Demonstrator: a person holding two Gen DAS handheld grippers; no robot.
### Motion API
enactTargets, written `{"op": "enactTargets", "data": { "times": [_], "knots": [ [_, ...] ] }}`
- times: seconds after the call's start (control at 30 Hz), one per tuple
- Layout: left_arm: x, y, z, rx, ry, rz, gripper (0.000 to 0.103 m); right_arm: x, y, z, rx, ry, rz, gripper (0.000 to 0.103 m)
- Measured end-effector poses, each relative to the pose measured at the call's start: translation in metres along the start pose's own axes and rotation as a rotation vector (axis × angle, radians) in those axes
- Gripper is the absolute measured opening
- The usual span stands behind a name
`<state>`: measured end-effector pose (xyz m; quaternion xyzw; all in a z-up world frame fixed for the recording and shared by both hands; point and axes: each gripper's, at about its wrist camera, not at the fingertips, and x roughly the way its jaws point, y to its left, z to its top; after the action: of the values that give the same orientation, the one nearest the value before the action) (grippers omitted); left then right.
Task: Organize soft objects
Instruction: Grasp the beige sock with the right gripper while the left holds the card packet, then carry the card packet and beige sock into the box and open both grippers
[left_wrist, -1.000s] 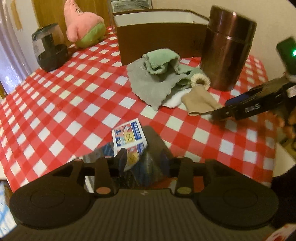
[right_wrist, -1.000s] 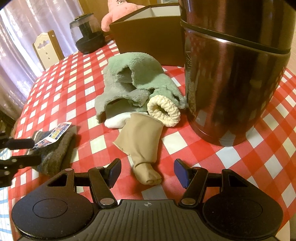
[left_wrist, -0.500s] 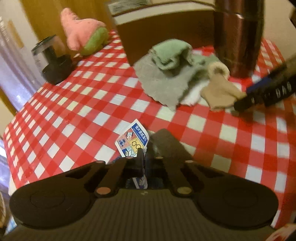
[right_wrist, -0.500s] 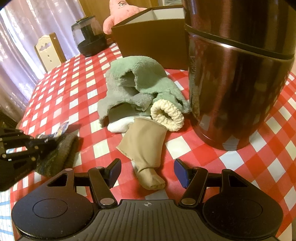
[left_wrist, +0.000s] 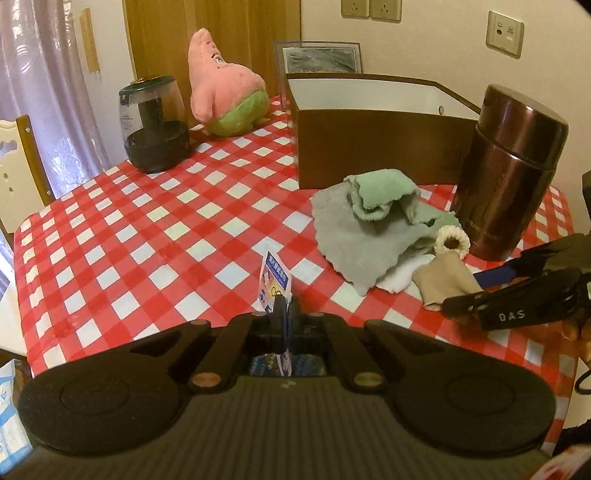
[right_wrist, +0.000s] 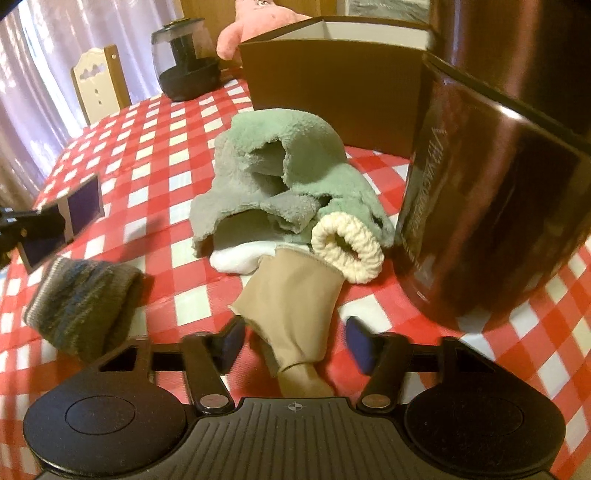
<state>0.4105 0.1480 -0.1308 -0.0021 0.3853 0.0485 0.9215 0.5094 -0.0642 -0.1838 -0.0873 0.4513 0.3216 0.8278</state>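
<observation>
Left wrist view shows our left claw (left_wrist: 283, 308) closed tight on the printed card label (left_wrist: 274, 282) of a dark striped knit sock (right_wrist: 86, 302); the label stands up edge-on between the pads, and in the right wrist view the sock hangs below that claw, its lower end at or just above the red-and-white checked tabletop (left_wrist: 147, 236), though we cannot tell whether it touches. Our right claw (right_wrist: 295, 345) is wide open, its blue pads on either side of the toe end of a beige sock (right_wrist: 291, 302) that lies flat on the cloth, with neither pad touching it. Just beyond the beige sock sits a pile: a grey-green fleece cloth (right_wrist: 280, 184) crumpled on top, a white cloth (right_wrist: 236, 260) peeking from under it, and a rolled cream knit cuff (right_wrist: 349, 251) beside a tall brown metal canister (left_wrist: 509, 170). Behind the pile stands an open brown box (left_wrist: 369, 147) with a white interior. Farther back we see a pink starfish plush toy (left_wrist: 221, 96) and a dark glass jar (left_wrist: 153, 125), well apart from the pile.
</observation>
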Motion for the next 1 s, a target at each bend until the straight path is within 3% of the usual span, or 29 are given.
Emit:
{"op": "enactTargets", "data": {
  "times": [0.07, 0.17, 0.67, 1.0],
  "knots": [
    [0.000, -0.001, 0.001, -0.002, -0.002, -0.002, 0.001, 0.001, 0.003, 0.002, -0.032, 0.013, -0.009, 0.017],
    [0.000, -0.004, 0.001, 0.003, -0.003, -0.009, 0.001, -0.001, 0.003, 0.002, -0.033, 0.015, -0.011, 0.011],
    [-0.022, -0.009, 0.030, 0.007, -0.094, -0.057, 0.001, -0.060, 0.012, 0.024, 0.011, -0.036, 0.062, 0.008],
    [-0.022, -0.012, 0.094, 0.046, -0.229, -0.103, 0.001, -0.092, 0.013, 0.092, 0.059, -0.168, 0.066, 0.008]
  ]
}}
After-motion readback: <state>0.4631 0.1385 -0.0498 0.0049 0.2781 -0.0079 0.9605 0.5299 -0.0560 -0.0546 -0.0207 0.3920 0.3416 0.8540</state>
